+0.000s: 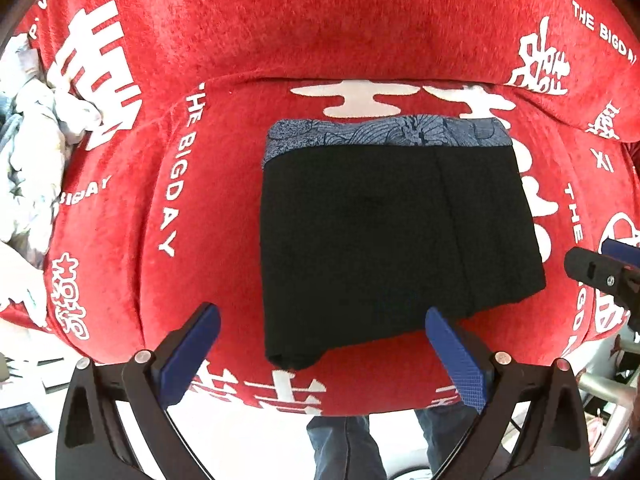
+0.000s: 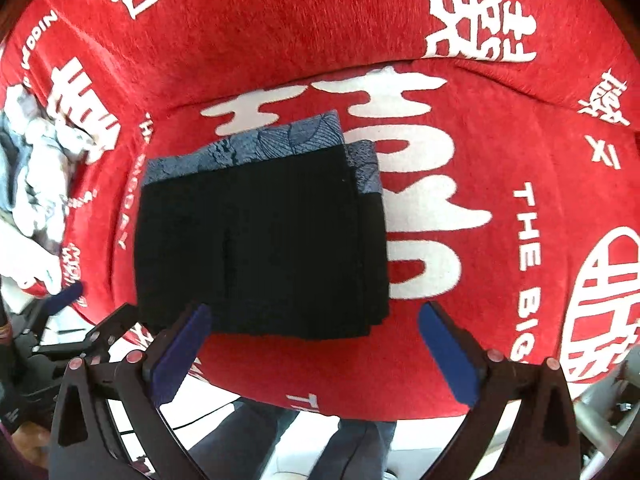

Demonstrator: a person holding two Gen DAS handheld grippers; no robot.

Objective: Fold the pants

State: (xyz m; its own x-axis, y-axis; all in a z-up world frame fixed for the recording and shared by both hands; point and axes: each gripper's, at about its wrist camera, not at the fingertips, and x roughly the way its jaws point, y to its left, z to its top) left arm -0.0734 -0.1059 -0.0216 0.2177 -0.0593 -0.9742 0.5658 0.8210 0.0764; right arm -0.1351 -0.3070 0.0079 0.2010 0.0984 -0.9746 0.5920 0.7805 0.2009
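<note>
Tongs, left: my left tongs (image 1: 322,326) are spread wide with nothing between them, hanging over the near edge of the pants (image 1: 396,236).
Tongs, right: my right tongs (image 2: 314,326) are wide apart too and grip nothing, just off the front edge of the pants (image 2: 260,248).
Pants: black, folded into a compact rectangle, with a blue-grey patterned waistband (image 1: 384,134) along the far side. They lie flat in the middle of the seat.
Seat: looks like a sofa with a red cover (image 1: 320,20) printed with white characters and "THE BIG DAY".
Containers: can't make out any, so the pants just sit on the cover.
Left view only: the right tongs' tip poking in at the right edge (image 1: 604,268), apart from the pants.
Right view only: stacked layers at the pants' right edge, waistband stepped in two levels (image 2: 366,166), and one blue pad of the left tongs at lower left (image 2: 68,294).
Both views: a crumpled white cloth (image 1: 32,152) off to the left on the cover, and my jeans legs (image 1: 348,448) below the seat's edge.
</note>
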